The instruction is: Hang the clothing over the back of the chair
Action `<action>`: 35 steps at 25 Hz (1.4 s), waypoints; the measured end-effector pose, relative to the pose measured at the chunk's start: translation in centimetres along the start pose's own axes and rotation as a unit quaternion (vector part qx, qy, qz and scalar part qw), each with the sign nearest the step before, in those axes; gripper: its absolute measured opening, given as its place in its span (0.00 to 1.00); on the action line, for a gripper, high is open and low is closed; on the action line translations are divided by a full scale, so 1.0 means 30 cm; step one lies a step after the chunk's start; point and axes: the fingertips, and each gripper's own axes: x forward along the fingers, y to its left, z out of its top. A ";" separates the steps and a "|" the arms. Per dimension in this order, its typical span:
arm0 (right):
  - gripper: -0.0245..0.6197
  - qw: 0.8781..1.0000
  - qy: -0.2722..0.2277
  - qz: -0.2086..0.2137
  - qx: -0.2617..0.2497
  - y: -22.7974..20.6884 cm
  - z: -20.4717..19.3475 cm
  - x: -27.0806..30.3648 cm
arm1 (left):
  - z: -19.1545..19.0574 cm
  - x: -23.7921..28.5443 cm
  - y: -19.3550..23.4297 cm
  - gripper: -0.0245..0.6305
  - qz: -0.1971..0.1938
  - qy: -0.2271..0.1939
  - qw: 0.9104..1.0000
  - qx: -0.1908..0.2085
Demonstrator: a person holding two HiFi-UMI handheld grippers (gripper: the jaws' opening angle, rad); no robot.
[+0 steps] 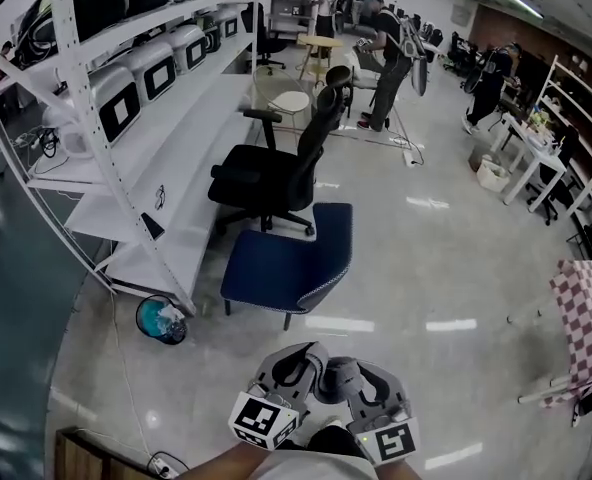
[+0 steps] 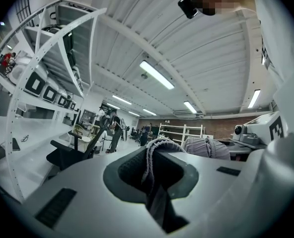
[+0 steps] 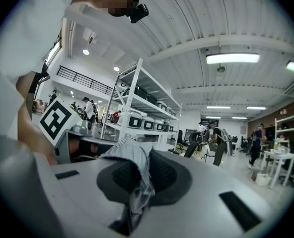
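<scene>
Clamping grey clothing (image 3: 130, 155), left gripper (image 1: 301, 360) and right gripper (image 1: 361, 373) jaws; blue chair (image 1: 281, 266) ahead (black chair (image 1: 266, 178) beyond).

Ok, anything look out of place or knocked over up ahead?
Nothing stands out: the black office chair and the blue chair stand upright, and the grey clothing is held in the left gripper and right gripper.

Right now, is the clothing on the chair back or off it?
Off. The clothing is clamped in the left gripper and right gripper; the black chair and blue chair carry nothing.
</scene>
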 end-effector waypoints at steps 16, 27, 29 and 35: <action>0.09 1.000 -0.012 0.024 0.012 -0.112 -0.007 0.201 | 0.019 0.121 0.137 0.09 0.024 0.003 1.000 0.007; 0.09 0.999 -0.019 0.038 0.012 -0.460 -0.047 0.362 | 0.048 0.479 0.218 0.09 0.043 0.003 0.999 0.022; 0.09 0.999 -0.024 0.043 0.012 -0.530 -0.051 0.390 | 0.061 0.546 0.241 0.09 0.055 -0.002 0.998 0.024; 0.09 0.997 -0.037 0.061 0.029 -0.701 -0.087 0.476 | 0.068 0.688 0.294 0.09 0.095 -0.007 0.995 0.032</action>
